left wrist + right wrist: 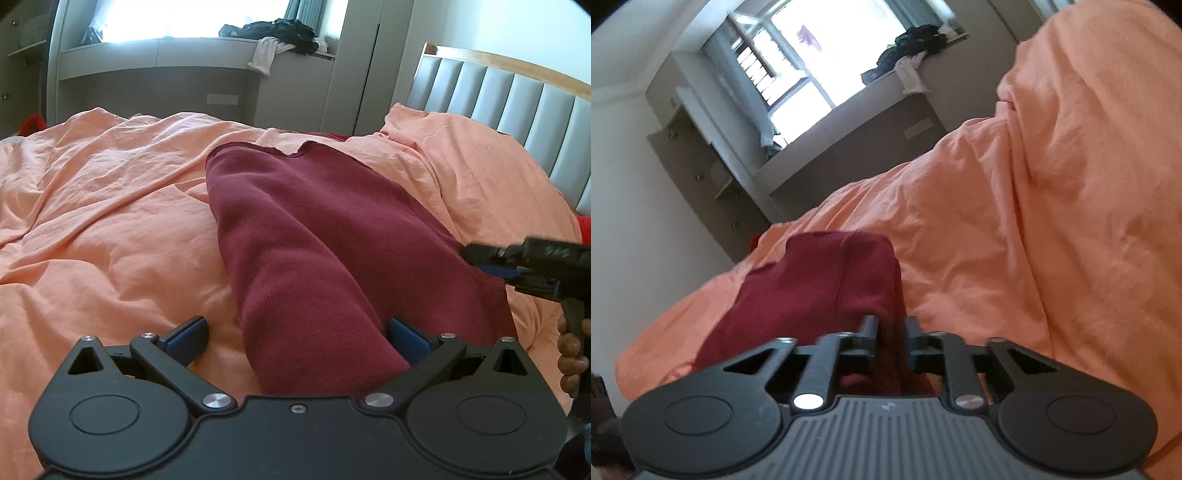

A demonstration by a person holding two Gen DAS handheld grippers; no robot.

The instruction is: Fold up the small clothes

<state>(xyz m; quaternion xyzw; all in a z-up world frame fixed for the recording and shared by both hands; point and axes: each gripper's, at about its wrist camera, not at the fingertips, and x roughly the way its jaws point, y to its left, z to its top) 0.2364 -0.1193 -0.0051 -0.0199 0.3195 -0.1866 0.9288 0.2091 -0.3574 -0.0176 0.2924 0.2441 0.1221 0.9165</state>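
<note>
In the left wrist view, a dark red knit garment (325, 236) lies on a wrinkled orange bed sheet (110, 206), stretched from the camera toward the pillow (461, 162) and the padded headboard (517, 96). The left gripper (297, 338) has its jaws spread wide; the near end of the garment lies between them, and the blue pads (406, 338) do not press on it. At the right edge, the right gripper (476, 258) reaches the garment's side edge, with a hand (572, 354) on its handle. Behind the bed, a pile of dark clothes (280, 33) sits on a window ledge (184, 46). In the right wrist view, which is tilted and a little blurred, the right gripper (891, 325) has its jaws only partly apart, and a fold of the garment (812, 288) passes between them. It seems the fingers do not squeeze the cloth, but the blur makes this uncertain. The orange sheet (1052, 221) fills the right side.
</note>
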